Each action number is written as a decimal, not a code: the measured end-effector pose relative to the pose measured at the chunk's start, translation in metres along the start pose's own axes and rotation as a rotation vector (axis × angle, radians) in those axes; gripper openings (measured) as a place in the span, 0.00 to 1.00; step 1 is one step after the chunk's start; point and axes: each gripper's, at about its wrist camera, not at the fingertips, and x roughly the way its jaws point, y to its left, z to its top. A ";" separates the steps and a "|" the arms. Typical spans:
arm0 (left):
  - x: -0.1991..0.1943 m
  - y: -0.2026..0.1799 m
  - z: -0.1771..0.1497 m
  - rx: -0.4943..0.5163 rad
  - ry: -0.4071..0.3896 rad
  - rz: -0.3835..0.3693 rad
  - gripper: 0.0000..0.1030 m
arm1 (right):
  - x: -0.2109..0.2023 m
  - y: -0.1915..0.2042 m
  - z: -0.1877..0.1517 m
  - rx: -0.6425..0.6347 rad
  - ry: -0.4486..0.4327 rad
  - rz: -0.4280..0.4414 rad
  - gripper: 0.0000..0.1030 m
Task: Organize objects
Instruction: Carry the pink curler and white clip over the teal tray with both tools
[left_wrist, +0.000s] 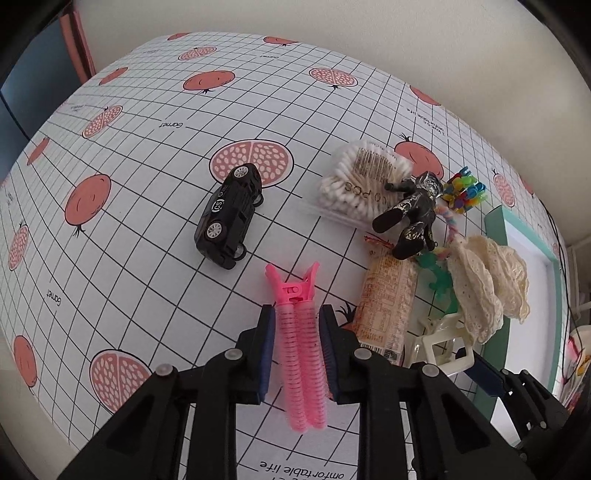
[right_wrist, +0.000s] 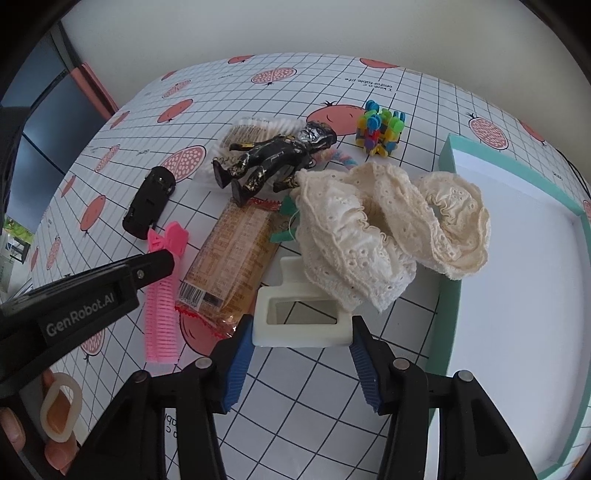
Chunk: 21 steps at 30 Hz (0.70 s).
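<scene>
Pink ribbed plastic filled the middle of the left wrist view: a hair roller clip (left_wrist: 301, 354) lay on the gridded tablecloth (left_wrist: 147, 229) with its long axis running straight along the fingers of the left gripper (left_wrist: 297, 354). Both blue pads (left_wrist: 266, 354) flanked its twin ridged barrels, close on each side, though whether they pressed the clip or merely bracketed it I could not tell. Its hinged tail pointed away from the camera toward a glossy black toy car (left_wrist: 229, 216) lying on its side. Further right sat a clear box of cotton swabs (left_wrist: 360, 182), a scuffed black figurine (left_wrist: 410, 216), a crinkly snack packet (left_wrist: 386, 299) and a cream lace scrunchie (left_wrist: 487, 284).

From the right wrist view, the right gripper (right_wrist: 299, 365) stood with its jaws apart, a matte white claw clip (right_wrist: 301, 321) lying crosswise just ahead of them, its long axis spanning the gap and its ends near both pads without clear contact. Part of the scrunchie draped over the clip's far edge. To the right, touching nothing in the pile but the scrunchie's edge, lay the teal-rimmed box lid (right_wrist: 447, 173), white and smooth inside, probably the place for sorting. That lid lay nearer the right gripper, so the white clip looked the easier first transfer. A bundle of bright plastic pegs (right_wrist: 380, 129) rested beyond the pile.
</scene>
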 end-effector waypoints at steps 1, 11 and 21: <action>0.000 0.000 -0.001 0.002 0.000 0.002 0.24 | 0.000 0.000 0.000 0.000 0.000 0.000 0.52; 0.000 -0.003 -0.001 0.016 -0.017 0.035 0.25 | 0.002 0.001 -0.001 -0.003 0.003 0.000 0.53; 0.001 -0.004 -0.001 0.038 -0.020 0.050 0.25 | 0.001 -0.002 -0.004 -0.001 0.019 0.019 0.52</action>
